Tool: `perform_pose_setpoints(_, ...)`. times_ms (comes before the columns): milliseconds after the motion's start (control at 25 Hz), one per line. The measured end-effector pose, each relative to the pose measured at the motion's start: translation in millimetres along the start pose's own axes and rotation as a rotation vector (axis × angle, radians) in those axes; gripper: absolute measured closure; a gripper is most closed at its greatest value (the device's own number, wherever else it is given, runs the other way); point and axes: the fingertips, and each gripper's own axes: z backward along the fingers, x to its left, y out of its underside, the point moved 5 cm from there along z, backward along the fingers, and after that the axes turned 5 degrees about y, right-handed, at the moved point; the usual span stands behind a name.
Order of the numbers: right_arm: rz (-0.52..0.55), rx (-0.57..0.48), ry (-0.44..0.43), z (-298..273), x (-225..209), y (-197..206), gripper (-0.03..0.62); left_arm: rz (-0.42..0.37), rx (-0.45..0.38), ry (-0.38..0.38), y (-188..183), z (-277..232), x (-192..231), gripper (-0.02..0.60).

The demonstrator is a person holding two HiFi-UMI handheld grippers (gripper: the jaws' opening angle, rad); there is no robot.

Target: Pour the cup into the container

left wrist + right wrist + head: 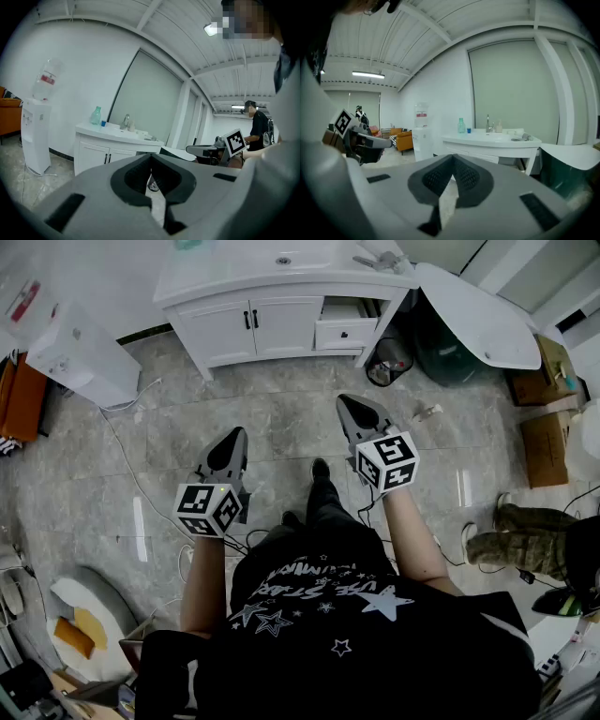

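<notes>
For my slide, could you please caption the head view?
Left hand-held gripper and right hand-held gripper, both shut, face white sink cabinet.

Head view looks steeply down from above the person onto the tiled floor (281, 437), with the left gripper (239, 433) and right gripper (345, 401) close below it and the white sink cabinet (272, 320) farther off at the top edge. Each gripper view sits low, right behind its own jaws, and faces level across the room. All three views share the sink cabinet and the water dispenser (80, 357); each gripper view also catches the other gripper at its side.
</notes>
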Motion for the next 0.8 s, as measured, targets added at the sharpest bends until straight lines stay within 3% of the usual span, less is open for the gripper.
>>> perform_pose_setpoints(800, -0.006, -0.039, 0.036, -25, 0, -5, 0.585, 0.012, 0.031, 0.013, -1, -3, 21, 0.571)
